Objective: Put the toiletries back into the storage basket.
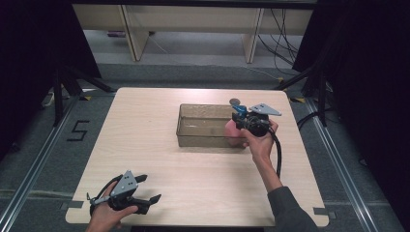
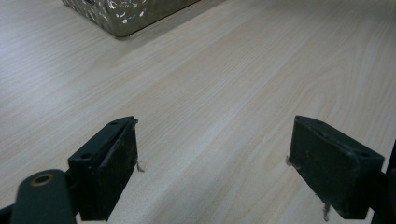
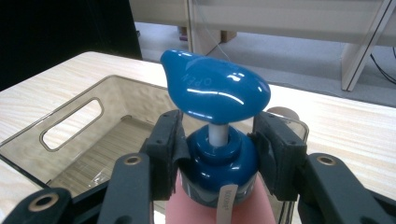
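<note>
Pinching the blue collar of a pink plastic pump bottle with a glossy blue dispenser head (image 3: 215,88), the right gripper (image 1: 241,122) holds it upright by the neck at the right end of the clear smoky plastic bin (image 1: 193,131), just beside or over its right wall (can't tell which), likely so it can go in or come out without tipping. Bottle sits toward the far right of the light wood table (image 1: 159,169); "OPEN" is embossed on the pump head, and a small tag hangs below the collar. Left gripper (image 1: 142,189) rests at the near left edge, jaws spread, nothing between them.
</note>
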{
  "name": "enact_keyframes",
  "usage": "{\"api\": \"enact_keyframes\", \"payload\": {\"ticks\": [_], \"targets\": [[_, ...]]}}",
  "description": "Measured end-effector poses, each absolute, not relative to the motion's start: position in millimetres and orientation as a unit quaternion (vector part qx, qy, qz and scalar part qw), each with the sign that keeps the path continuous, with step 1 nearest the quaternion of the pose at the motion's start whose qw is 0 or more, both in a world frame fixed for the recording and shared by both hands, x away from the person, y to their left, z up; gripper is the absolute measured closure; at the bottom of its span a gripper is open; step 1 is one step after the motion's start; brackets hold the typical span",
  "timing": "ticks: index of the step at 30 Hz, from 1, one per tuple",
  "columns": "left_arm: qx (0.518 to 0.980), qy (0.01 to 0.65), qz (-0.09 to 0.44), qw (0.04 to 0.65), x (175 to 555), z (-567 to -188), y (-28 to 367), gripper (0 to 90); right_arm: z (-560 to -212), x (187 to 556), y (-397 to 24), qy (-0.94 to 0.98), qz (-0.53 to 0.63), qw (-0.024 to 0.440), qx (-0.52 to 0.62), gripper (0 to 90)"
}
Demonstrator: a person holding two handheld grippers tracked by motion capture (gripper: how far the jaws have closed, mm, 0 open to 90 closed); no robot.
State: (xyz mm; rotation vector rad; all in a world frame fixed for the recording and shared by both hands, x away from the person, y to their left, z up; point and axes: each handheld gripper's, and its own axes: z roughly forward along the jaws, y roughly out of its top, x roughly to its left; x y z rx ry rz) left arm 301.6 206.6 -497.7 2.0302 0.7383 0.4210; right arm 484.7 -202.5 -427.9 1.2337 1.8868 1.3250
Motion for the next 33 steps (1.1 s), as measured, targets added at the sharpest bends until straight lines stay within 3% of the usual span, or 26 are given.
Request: {"api": "enact_keyframes", "payload": {"ticks": [12, 16, 19, 24, 33], "targets": [[0.817, 0.308, 0.154, 0.462, 300, -499, 204, 15.1, -432, 484, -204, 0.696, 0.493, 0.257, 0.454, 53.7], [0.817, 0.307, 0.157, 0.462, 300, -498, 204, 15.1, -433, 484, -204, 0.694, 0.498, 0.241, 0.46, 39.3], [0.818, 0.306, 0.154, 0.462, 299, -498, 204, 15.1, -431, 484, -207, 0.692, 0.494, 0.255, 0.461, 32.0], [0.82, 0.303, 0.152, 0.461, 299, -497, 204, 15.1, -430, 481, -208, 0.675, 0.506, 0.234, 0.483, 27.8], [0.818, 0.304, 0.157, 0.463, 299, -497, 204, 15.1, -425, 476, -213, 0.676, 0.514, 0.237, 0.471, 23.0]]}}
